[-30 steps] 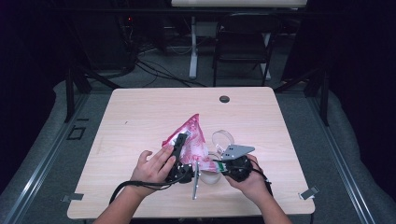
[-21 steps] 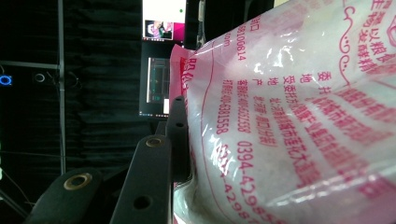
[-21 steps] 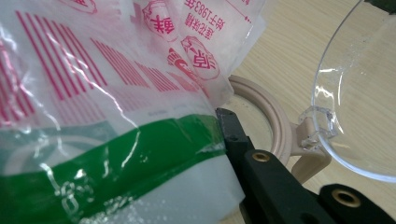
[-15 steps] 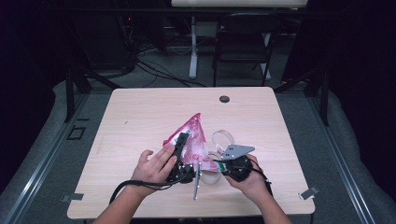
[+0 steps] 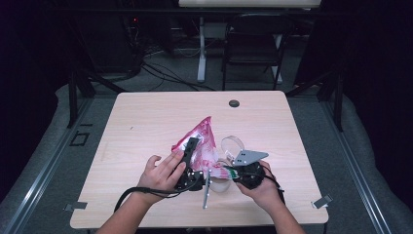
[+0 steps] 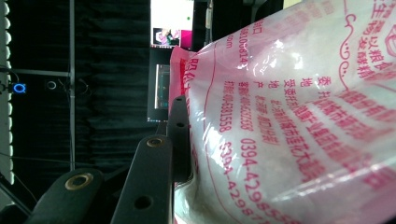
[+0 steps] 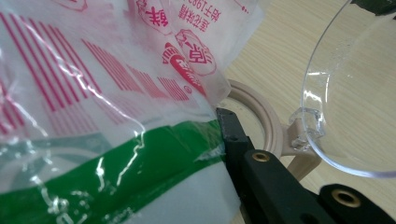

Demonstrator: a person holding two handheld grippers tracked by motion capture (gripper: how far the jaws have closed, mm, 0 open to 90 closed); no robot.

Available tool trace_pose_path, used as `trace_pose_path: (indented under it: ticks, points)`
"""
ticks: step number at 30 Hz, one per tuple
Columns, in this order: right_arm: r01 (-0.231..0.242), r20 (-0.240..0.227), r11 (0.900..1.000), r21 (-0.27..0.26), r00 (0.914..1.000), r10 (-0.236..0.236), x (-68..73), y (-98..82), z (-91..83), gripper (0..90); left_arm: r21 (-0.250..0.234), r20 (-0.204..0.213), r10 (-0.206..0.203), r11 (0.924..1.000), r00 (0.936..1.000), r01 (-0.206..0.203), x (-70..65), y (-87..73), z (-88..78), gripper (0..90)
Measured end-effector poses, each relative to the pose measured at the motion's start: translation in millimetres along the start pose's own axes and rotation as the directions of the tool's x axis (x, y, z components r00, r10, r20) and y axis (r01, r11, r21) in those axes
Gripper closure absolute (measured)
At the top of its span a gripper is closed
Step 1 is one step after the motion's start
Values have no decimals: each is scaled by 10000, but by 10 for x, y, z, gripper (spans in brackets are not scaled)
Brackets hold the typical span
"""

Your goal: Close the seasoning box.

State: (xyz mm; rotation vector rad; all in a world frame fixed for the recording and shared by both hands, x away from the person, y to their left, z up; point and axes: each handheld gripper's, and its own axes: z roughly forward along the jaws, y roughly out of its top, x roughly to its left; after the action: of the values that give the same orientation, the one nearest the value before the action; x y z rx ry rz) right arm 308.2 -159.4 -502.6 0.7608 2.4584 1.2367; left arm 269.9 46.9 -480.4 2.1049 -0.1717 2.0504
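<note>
Compared with the earlier high views, nothing has shifted: both hands, both grippers and the bag sit where they were, and the bag keeps the same peaked shape.

The plastic bag (image 5: 202, 144), white with pink print and a green band, stands just below the centre of the high view, its tip pointing toward the upper middle. The left gripper (image 5: 191, 158) lies along the bag's left edge, held by the left hand (image 5: 160, 173) at lower centre-left. In the left gripper view one black jaw presses flat against the film of the bag (image 6: 289, 121), which covers the right two thirds of the frame; the other jaw is hidden behind it, and the jaws read as clamped on the bag.

The right gripper (image 5: 229, 171), in the right hand (image 5: 260, 187) at lower centre-right, meets the bag's lower right corner. In the right gripper view its jaw is closed on the green-banded edge of the bag (image 7: 107, 154) at centre frame. To the right lie a clear plastic lid (image 7: 355, 93) and a beige ring (image 7: 266, 126), both resting on the table.

The table (image 5: 146, 126) is pale wood with a small dark round cap (image 5: 234, 103) near its far edge. Behind it, in a dark room, stand a chair (image 5: 251, 46) and loose cables (image 5: 165, 73) on a grey floor.
</note>
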Motion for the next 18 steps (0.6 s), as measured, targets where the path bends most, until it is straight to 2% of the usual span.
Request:
trace_pose_path:
  ticks: [13,14,17,18]
  points:
    - [-32,-25,10000,28,10000,32,-28,-6,-30,900,-89,-70,60,9999,10000,-60,25,38,9,703]
    - [-43,27,10000,25,10000,43,-27,-7,-33,900,-137,-47,-40,9999,10000,40,17,36,12,704]
    - [-61,32,10000,-35,10000,61,-30,-9,-38,900,-116,-110,65,9999,9999,-67,36,50,3,703]
    - [-57,22,10000,-38,10000,57,-31,-8,-41,900,-72,-35,-22,10000,10000,21,35,50,2,704]
